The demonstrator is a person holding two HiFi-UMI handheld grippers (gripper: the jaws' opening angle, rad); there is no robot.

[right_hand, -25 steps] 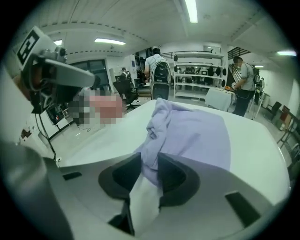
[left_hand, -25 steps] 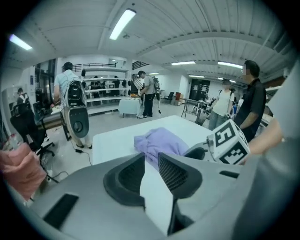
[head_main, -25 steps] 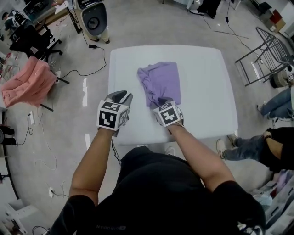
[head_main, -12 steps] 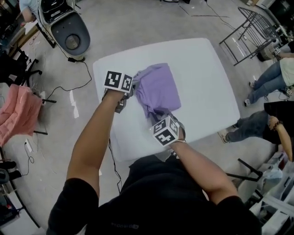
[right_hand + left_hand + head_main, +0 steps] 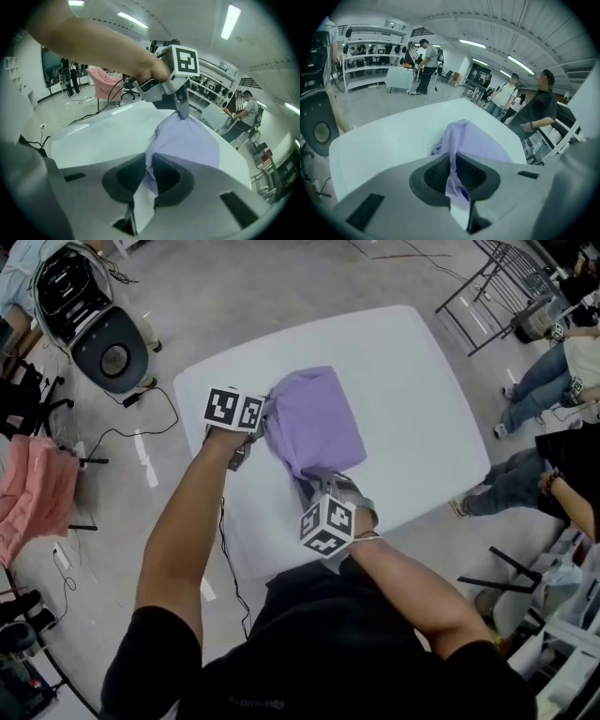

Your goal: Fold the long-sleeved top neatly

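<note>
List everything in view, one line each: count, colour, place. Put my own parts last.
table: one, white, centre of the floor.
long-sleeved top: one, purple, partly folded on the table.
garment: one, pink, draped at the far left.
machine: one, grey and black, upper left of the table.
cable: one, black, on the floor left of the table.
metal rack: one, dark, upper right.
people: two, in blue jeans, right edge.
forearms: two, bare, reaching over the table.
left gripper: one, grey, jaws just closed on the top's left edge.
right gripper: one, grey, jaws just opened a touch, pinching the top's near edge.
</note>
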